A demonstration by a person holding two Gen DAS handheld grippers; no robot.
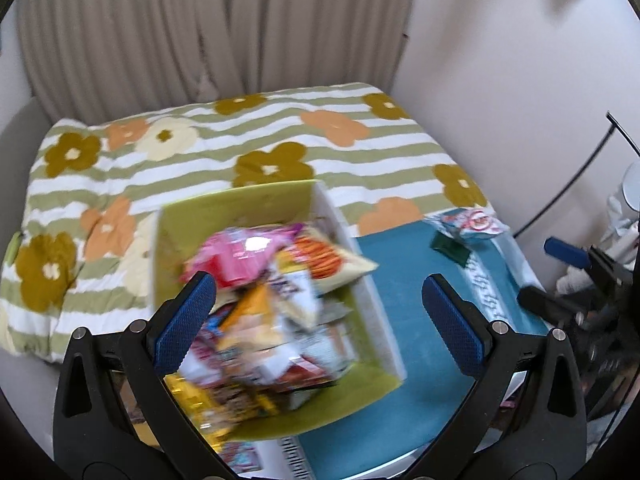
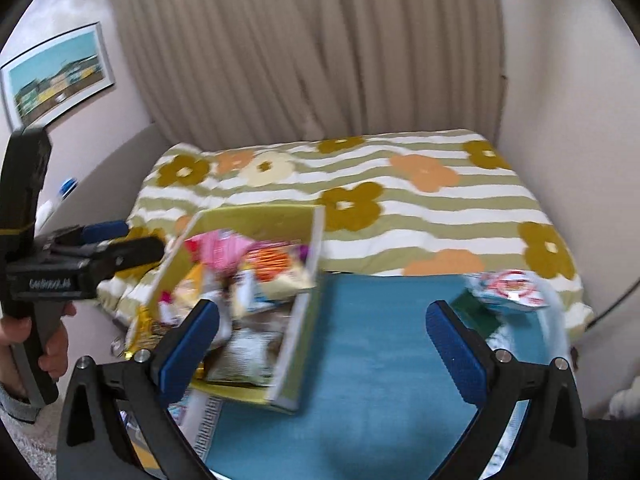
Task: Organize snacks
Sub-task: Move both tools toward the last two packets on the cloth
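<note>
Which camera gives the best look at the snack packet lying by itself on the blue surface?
The right wrist view: the lone snack packet sits nearer and larger there, its red circular mark visible. The left wrist view shows the same packet smaller, towards the right edge. Both are slightly blurred.

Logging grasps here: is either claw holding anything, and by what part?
Nothing is held. The left claw and right claw are both open, above the snack box.

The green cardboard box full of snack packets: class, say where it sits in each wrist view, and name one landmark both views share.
Left wrist view: the green cardboard box of snack packets fills the centre, mostly between the left gripper fingers.
Right wrist view: the box lies left of centre, behind the right gripper's left finger.
Shared landmark: the teal mat, right of the box in both.
</note>
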